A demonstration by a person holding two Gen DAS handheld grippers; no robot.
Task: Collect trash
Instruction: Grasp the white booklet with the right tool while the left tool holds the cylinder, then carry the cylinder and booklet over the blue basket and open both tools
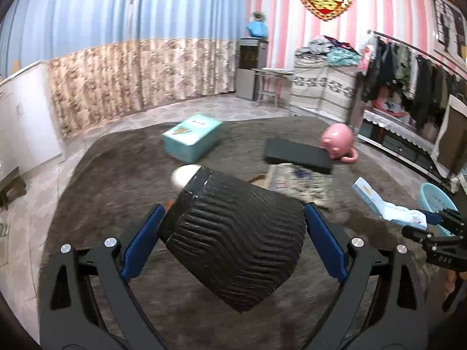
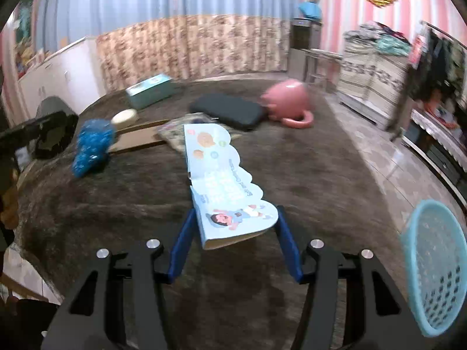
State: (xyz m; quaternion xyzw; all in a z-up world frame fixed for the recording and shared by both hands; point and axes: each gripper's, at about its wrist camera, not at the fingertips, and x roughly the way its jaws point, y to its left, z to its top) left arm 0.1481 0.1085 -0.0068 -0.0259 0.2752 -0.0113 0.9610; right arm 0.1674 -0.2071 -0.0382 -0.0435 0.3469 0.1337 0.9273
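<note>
My left gripper (image 1: 233, 221) is shut on a black ribbed box (image 1: 233, 239) and holds it tilted above the brown carpet (image 1: 116, 160). My right gripper (image 2: 235, 224) is shut on a light blue printed carton (image 2: 224, 186), flattened and long, held above the carpet (image 2: 306, 175). The carton also shows in the left wrist view (image 1: 385, 207), with the right gripper (image 1: 437, 233) at the far right. A light blue plastic basket (image 2: 437, 268) stands at the right, close to my right gripper; it also shows in the left wrist view (image 1: 435, 201).
On the carpet lie a teal box (image 1: 191, 140), a flat black case (image 1: 297, 154), a pink mug on its side (image 1: 338, 143), a cream round tub (image 2: 125, 116), cardboard (image 2: 137, 140) and a crumpled blue wrapper (image 2: 90, 145). A clothes rack (image 1: 414, 87) stands at the right.
</note>
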